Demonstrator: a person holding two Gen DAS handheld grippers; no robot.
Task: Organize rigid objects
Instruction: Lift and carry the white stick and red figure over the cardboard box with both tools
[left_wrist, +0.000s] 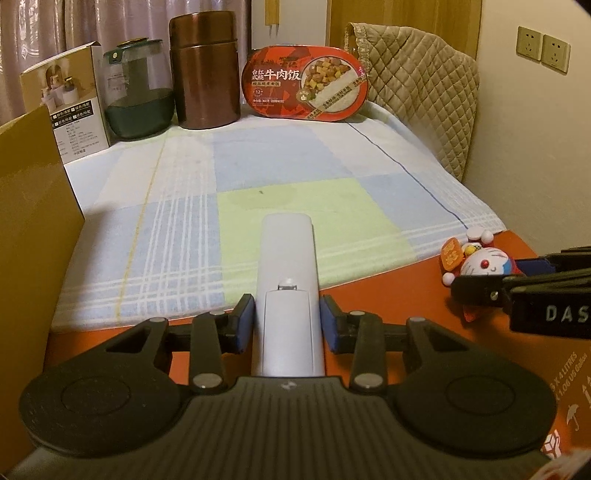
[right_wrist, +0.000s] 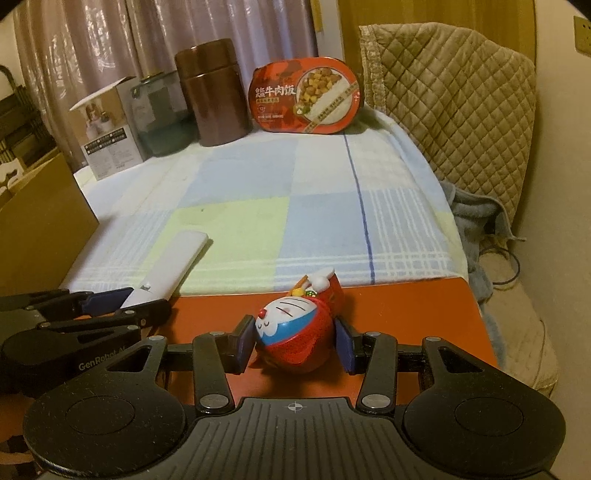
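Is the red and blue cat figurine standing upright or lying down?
Lying down. The red and blue cat figurine rests on its back on the orange surface, face turned upward, between the right gripper pads.

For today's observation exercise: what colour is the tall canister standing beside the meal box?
Glossy brown, clearest in the left wrist view: the canister.

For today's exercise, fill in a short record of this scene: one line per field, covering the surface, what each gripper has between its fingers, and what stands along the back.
Surface: checked cloth over an orange board
Left gripper: fingers closed on the white remote, which lies back side up
Right gripper: fingers closed on the cat figurine, which lies on its back
Back row: white box, green-based jar, brown canister, red meal pack
Right side: quilted cover
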